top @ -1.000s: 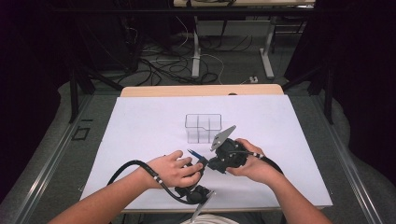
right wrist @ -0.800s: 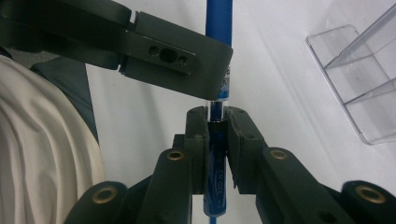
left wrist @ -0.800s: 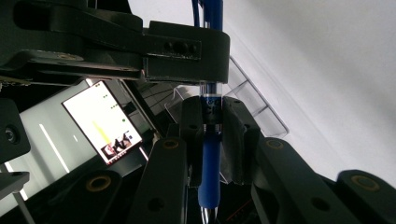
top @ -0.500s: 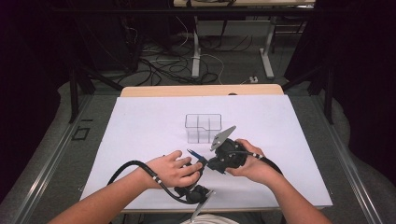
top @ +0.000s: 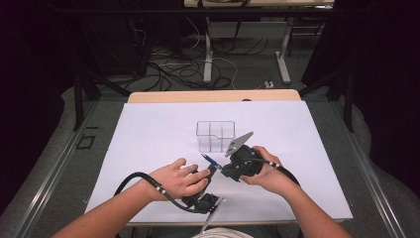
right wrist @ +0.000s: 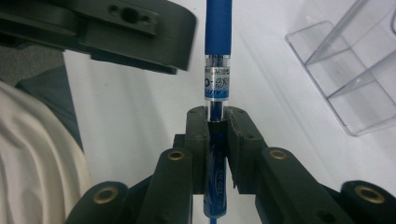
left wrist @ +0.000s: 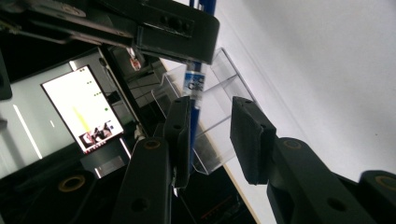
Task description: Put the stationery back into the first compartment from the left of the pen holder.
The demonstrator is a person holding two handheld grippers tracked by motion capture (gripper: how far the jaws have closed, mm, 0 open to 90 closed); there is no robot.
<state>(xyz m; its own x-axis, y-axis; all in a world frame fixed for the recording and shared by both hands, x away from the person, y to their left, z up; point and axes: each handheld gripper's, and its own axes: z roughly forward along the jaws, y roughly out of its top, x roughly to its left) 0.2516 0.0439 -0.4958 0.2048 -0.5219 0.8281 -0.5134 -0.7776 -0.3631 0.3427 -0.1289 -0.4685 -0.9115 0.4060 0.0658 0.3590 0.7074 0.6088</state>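
A blue pen (right wrist: 218, 46) with a clear barrel is clamped between the pads of my right gripper (right wrist: 217, 116), which is shut on it. In the high view the pen (top: 210, 159) pokes out up-left from between the two hands near the table's front. My left gripper (left wrist: 212, 116) has just been opening. Its jaws stand apart around the same pen (left wrist: 195, 84), which rests against the left pad while the right pad is clear of it. A clear compartmented organiser (top: 216, 135) stands empty just beyond the hands.
The white sheet (top: 148, 134) covers the table, and a wooden edge (top: 213, 95) shows at the back. Cables (top: 198, 64) lie on the floor beyond it. A lit screen (left wrist: 81, 109) glows in the left gripper view. The person's white garment (right wrist: 37, 154) is close by.
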